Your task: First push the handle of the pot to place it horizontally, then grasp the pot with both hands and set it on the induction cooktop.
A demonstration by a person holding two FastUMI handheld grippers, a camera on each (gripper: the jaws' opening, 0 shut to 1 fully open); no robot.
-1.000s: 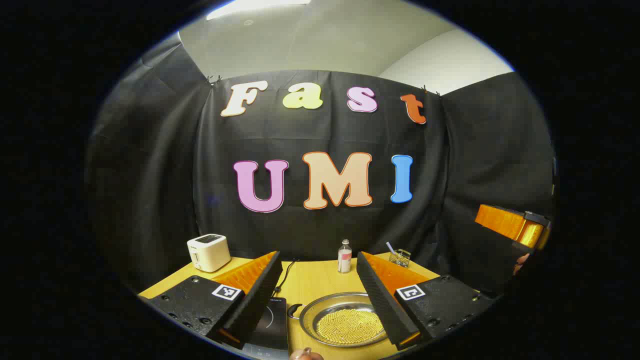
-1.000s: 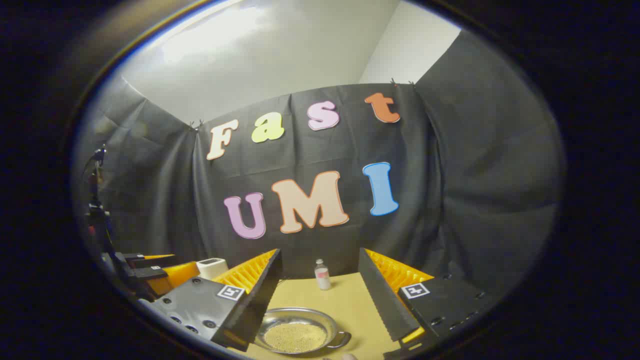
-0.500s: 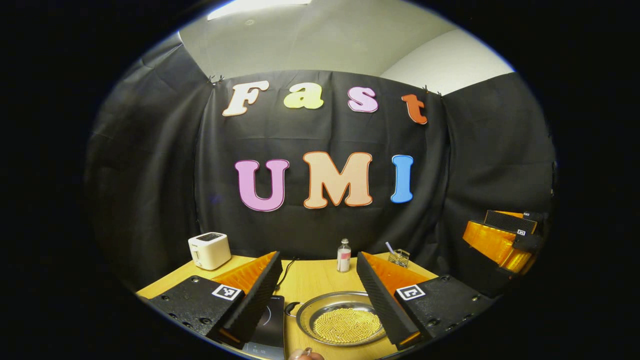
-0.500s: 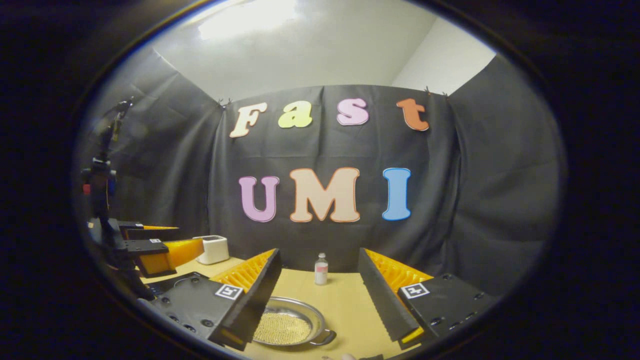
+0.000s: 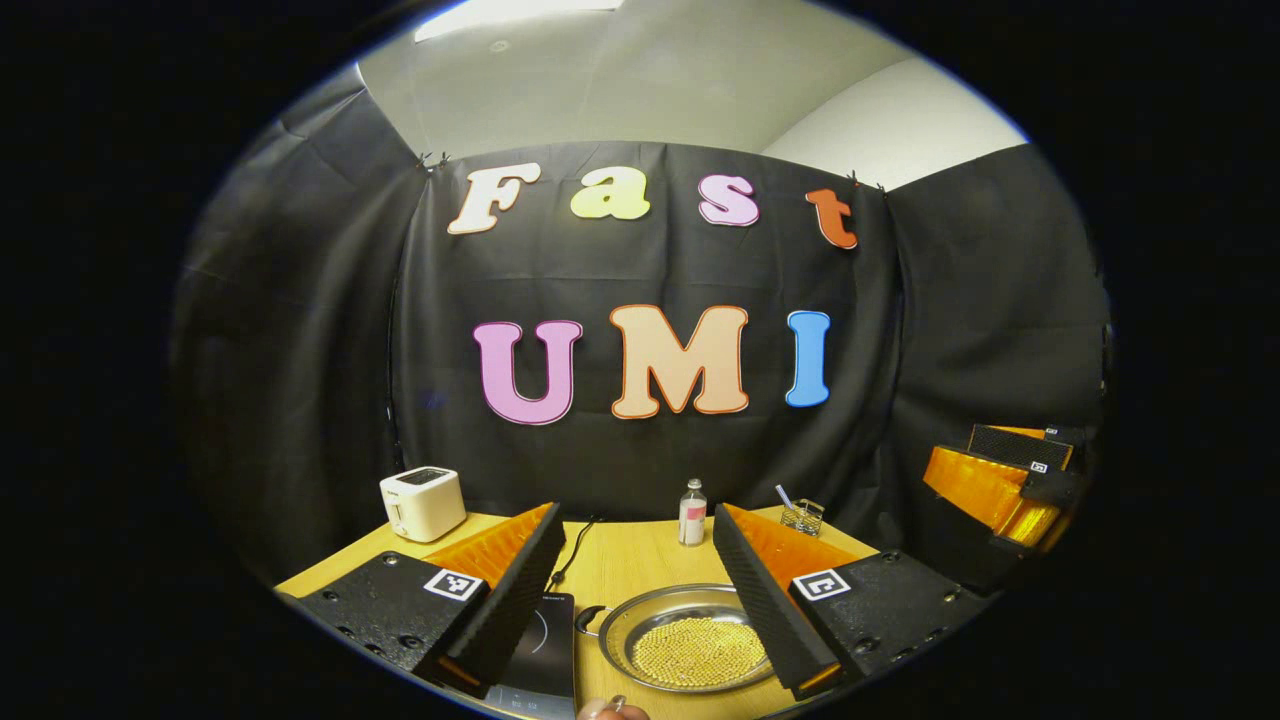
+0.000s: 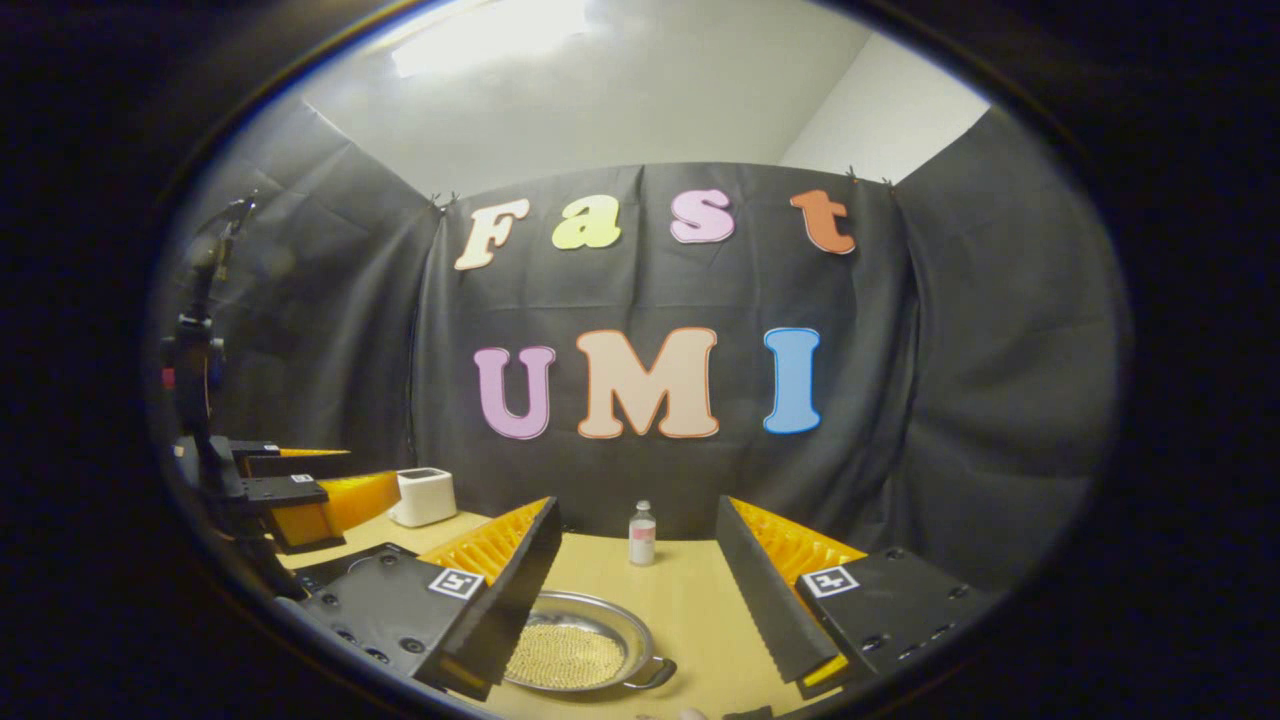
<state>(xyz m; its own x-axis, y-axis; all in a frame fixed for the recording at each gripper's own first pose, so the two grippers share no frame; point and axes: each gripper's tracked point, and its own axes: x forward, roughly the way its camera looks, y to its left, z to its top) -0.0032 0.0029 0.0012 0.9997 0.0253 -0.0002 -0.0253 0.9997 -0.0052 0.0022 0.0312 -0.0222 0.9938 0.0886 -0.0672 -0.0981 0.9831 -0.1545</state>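
Two tools we held wide open, empty, above surface [image 5: 640, 560]: left tool [image 5: 635, 590], right tool [image 6: 635, 590]; pot [image 5: 690, 650] lay at 6 o'clock, cooktop [image 5: 545, 650] touching at its 9 o'clock.

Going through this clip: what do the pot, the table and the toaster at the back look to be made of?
Pot: looks like metal, probably stainless steel; silvery rim with bright reflections, loop handle of the same sheen.
Table: seems wood or wood-look laminate; warm yellow-tan, smooth, faint grain.
Toaster: likely plastic; cream, matte casing, though painted metal cannot be ruled out.
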